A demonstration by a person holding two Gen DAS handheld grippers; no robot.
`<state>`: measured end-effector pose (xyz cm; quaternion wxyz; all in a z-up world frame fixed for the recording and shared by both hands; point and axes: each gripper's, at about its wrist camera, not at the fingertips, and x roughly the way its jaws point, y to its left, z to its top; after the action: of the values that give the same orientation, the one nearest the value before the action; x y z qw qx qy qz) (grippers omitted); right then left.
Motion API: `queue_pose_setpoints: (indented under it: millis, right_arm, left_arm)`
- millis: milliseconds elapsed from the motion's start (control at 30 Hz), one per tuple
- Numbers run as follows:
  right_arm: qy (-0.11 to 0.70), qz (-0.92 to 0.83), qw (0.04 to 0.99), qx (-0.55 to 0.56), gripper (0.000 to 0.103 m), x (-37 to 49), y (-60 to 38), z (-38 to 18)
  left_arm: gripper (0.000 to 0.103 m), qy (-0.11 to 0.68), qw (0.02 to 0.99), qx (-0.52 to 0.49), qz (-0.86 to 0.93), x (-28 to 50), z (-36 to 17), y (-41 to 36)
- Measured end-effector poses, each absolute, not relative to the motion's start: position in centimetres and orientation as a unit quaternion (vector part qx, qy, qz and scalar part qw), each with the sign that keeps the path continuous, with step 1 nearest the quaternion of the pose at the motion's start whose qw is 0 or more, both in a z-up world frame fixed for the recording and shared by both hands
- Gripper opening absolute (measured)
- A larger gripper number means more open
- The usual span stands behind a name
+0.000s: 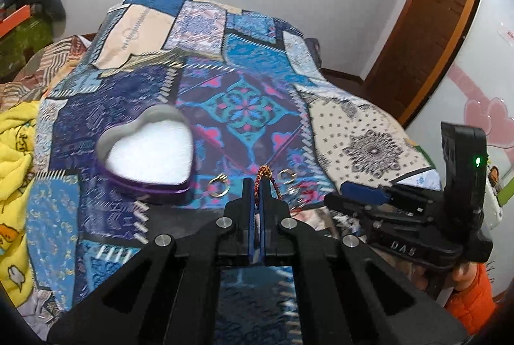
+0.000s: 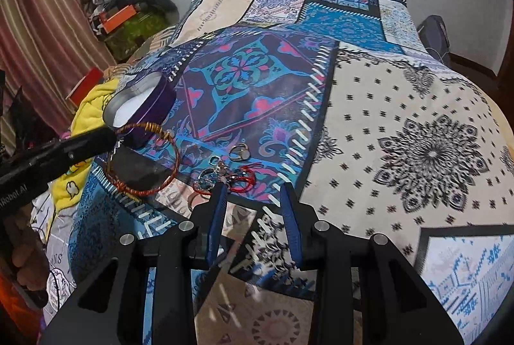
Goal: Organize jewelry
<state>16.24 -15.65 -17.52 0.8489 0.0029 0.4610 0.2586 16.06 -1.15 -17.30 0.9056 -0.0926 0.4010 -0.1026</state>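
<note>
Heart-shaped tin (image 1: 146, 152) holds only white padding; left gripper (image 1: 258, 184) pinches bracelet (image 2: 144, 158).

A red-and-gold braided bracelet (image 2: 144, 158) hangs pinched above rings (image 1: 219, 186), beside an open heart-shaped tin (image 1: 147, 152).

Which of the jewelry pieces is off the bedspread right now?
The red-and-gold braided bangle: the left tongs are shut on it and it hangs in the air. The gold ring, silver ring and red cord bracelet lie on the quilt.
</note>
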Motion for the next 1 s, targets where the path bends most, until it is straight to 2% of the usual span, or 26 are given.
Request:
queue_pose_setpoints:
  millis: [300,500,533,567,600,1000]
  right_arm:
    - [0.461,0.283,0.841,-0.011,0.031,16.0,-13.5,-17.3]
    - [0.454,0.278,0.846,-0.017,0.031,17.2,-12.8,-17.0]
    - [0.453,0.279,0.846,-0.022,0.029,17.3,-12.5,-17.0]
    - [0.453,0.278,0.847,-0.026,0.020,17.4,-12.3,-17.1]
    - [0.456,0.278,0.845,-0.032,0.016,17.7,-12.0,-17.3]
    - [0.476,0.287,0.830,-0.045,0.013,17.6,-11.9,-18.5]
  left_arm:
    - [0.001,0.456,0.883,-0.079,-0.078,15.8,-21.0,0.1]
    - [0.001,0.458,0.882,-0.074,-0.081,15.6,-21.6,0.1]
    - [0.001,0.458,0.882,-0.072,-0.082,15.6,-21.6,0.0]
    - [0.001,0.458,0.882,-0.070,-0.083,15.7,-21.6,0.0]
    - [0.001,0.458,0.882,-0.068,-0.084,15.8,-21.6,-0.1]
    - [0.009,0.460,0.880,-0.062,-0.095,16.4,-21.8,-0.3]
